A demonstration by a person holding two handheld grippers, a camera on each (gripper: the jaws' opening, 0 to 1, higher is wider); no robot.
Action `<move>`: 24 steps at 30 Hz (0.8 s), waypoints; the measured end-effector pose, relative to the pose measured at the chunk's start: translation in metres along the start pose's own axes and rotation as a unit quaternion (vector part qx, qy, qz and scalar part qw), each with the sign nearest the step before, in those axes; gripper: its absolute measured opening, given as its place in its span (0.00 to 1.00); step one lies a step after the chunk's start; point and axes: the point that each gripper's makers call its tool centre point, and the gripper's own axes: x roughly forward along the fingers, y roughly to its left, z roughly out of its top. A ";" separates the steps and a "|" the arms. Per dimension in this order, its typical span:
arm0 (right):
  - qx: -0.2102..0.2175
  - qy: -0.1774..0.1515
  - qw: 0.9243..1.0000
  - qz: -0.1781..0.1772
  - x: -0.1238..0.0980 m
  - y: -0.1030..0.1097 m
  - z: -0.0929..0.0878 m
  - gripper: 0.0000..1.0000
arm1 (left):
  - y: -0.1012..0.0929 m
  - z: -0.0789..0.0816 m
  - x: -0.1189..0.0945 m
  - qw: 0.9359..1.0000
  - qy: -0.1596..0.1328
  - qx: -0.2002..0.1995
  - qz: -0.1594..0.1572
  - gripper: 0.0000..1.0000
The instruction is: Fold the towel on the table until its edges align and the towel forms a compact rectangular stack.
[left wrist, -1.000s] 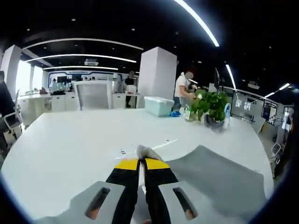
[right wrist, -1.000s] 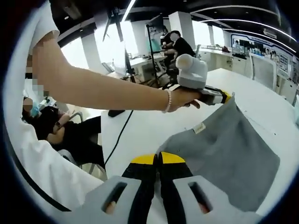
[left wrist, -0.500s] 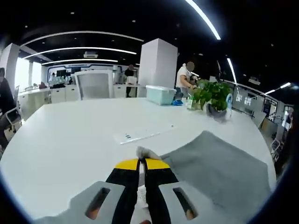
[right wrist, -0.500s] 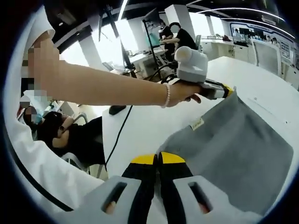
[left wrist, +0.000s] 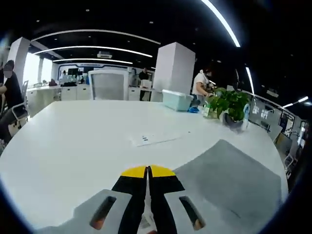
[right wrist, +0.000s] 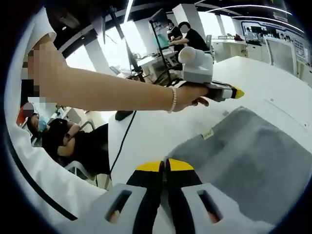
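The grey towel (left wrist: 226, 178) lies flat on the white table (left wrist: 73, 141), to the right of my left gripper (left wrist: 147, 171). That gripper's yellow-tipped jaws are shut with nothing in them. In the right gripper view the towel (right wrist: 248, 161) spreads to the right, a small tag (right wrist: 208, 134) on its near edge. My right gripper (right wrist: 164, 165) is shut on the towel's near corner. The left gripper (right wrist: 237, 92), held in a hand, hovers above the towel's far corner and is clear of the cloth.
A sheet of paper (left wrist: 156, 138) lies on the table beyond the towel. A potted plant (left wrist: 229, 105) and a teal box (left wrist: 178, 100) stand at the far edge. A black cable (right wrist: 124, 139) runs along the table's left side, beside a seated person (right wrist: 73, 141).
The towel corner that stuck out of my left gripper's jaws is gone from them. That corner now lies flat on the table, and the left gripper sits above it.
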 end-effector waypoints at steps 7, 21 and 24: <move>-0.027 -0.005 1.000 -0.001 -0.004 0.005 0.006 0.00 | -0.003 0.005 -0.006 1.000 -0.002 0.000 0.003 0.01; -0.012 -0.042 0.994 -0.103 -0.065 -0.051 0.011 0.00 | -0.028 0.018 -0.041 1.000 -0.007 0.024 0.012 0.01; -0.020 -0.046 0.991 -0.126 -0.086 -0.065 0.010 0.00 | -0.033 0.017 -0.051 1.000 -0.006 0.021 0.017 0.01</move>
